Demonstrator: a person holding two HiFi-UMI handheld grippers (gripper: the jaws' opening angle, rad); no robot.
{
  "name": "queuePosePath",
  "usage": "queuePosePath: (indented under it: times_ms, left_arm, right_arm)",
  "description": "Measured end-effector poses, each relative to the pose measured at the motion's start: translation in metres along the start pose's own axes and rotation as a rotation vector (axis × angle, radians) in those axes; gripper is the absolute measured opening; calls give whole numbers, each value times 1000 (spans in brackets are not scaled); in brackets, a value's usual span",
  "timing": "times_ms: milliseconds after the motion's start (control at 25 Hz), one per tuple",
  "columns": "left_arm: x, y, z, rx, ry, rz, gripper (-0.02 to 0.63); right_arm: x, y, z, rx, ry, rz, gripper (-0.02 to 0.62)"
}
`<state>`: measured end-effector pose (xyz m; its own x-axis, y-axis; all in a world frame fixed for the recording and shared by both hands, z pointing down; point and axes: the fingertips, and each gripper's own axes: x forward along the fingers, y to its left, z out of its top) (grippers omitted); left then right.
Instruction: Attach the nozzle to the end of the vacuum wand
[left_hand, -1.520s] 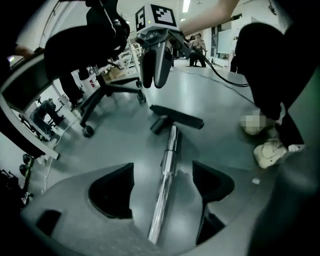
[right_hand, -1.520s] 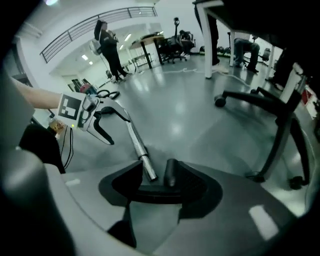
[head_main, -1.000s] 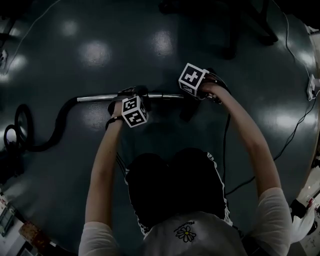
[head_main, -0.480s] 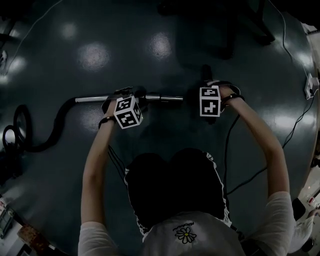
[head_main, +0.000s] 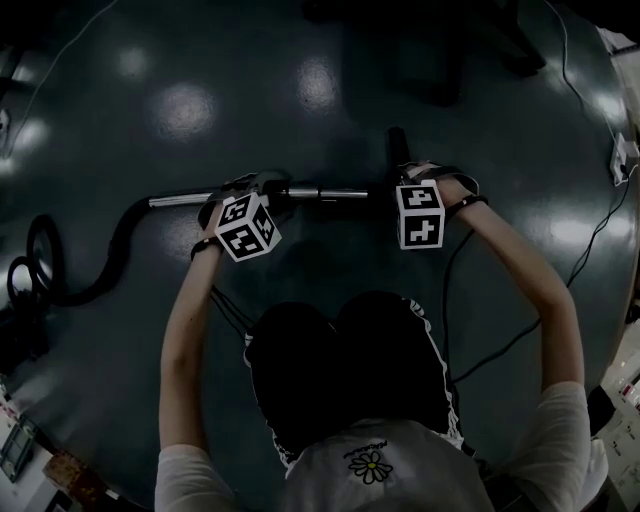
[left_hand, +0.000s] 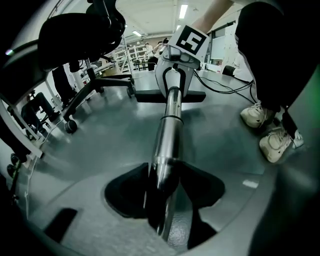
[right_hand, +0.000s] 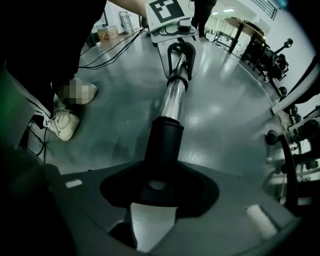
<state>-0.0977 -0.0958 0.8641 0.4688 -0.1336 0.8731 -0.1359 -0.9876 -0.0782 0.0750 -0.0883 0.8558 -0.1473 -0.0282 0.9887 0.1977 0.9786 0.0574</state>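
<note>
The silver vacuum wand lies level above the floor, its black hose trailing off left. My left gripper is shut on the wand; its jaws have just closed a little on it. My right gripper is shut on the black nozzle at its round neck; these jaws have just closed too. In the right gripper view the wand meets the neck's mouth, but I cannot tell how deep it goes. The nozzle's flat head lies crosswise behind the wand.
An office chair on castors stands to the left in the left gripper view. Cables run over the floor at right. The person's shoes are near the wand. Tables and chairs stand farther off.
The right gripper has shifted right and rolled, so its marker cube now faces up. The nozzle's end now shows above it. The left gripper has drifted slightly left along the wand.
</note>
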Motion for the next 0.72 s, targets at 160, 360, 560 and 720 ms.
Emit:
queuePosePath:
  times_ms: [160, 360, 560, 720]
  left_arm:
    - [2, -3, 3, -12, 4, -14, 204]
    - [4, -3, 2, -28, 21, -35, 207]
    - [-2, -3, 3, -16, 17, -26, 207]
    - [0, -6, 9, 17, 27, -17, 205]
  right_arm:
    - [-1, 5, 1, 25, -20, -3, 198]
    - [2, 7, 1, 41, 37, 29, 199]
    - [-8, 8, 4, 50, 88, 49, 199]
    - [-14, 11, 5, 37, 136, 96, 201]
